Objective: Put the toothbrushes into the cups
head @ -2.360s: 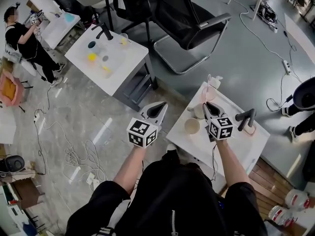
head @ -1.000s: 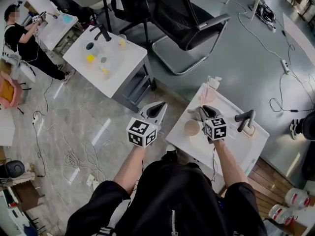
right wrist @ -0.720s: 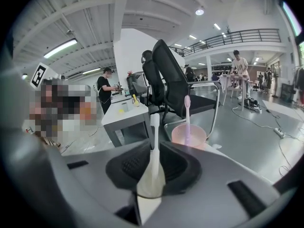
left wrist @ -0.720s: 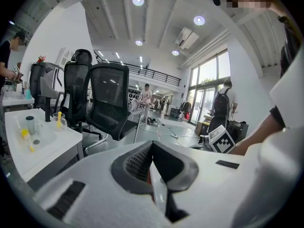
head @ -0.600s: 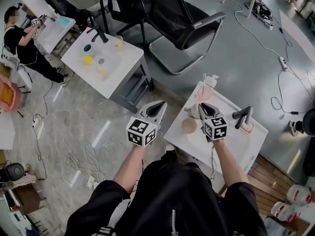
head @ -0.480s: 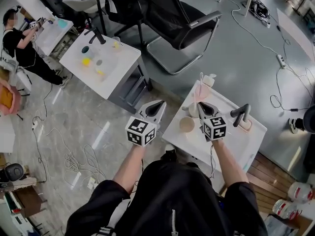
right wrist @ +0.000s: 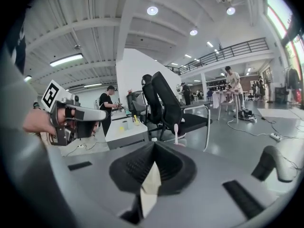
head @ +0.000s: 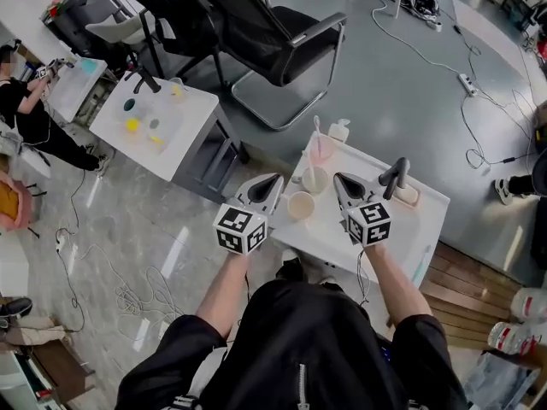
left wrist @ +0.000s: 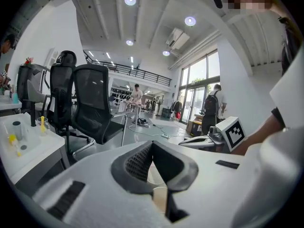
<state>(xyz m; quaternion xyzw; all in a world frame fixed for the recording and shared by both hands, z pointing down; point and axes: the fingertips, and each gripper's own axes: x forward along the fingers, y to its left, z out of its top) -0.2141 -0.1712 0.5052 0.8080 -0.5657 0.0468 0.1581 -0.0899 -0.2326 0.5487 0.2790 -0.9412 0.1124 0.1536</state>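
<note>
Overall: a white sink table (head: 402, 237) is seen from above, with both tongs held over its near-left part.
Left gripper (head: 275, 178): the jaws are clenched tip to tip with nothing gripped; it is held at 10 o'clock of the beige cup (head: 300, 205), apart from it.
Right gripper (head: 338, 178): the jaws have just been closing and are now pressed together, with nothing caught between them; it is held at 3 o'clock of the clear cup (head: 314, 180).
Toothbrush: a pink toothbrush (head: 317, 133) is stood upright in the pink cup (head: 321, 152).
Cups: three are set in a row, the beige nearest, the clear next, the pink farthest at 1 o'clock.
Faucet: a black faucet (head: 392, 178) is seen at 3 o'clock of the right gripper.
Beyond: a black office chair (head: 265, 24) is placed at 11 o'clock of the table.
</note>
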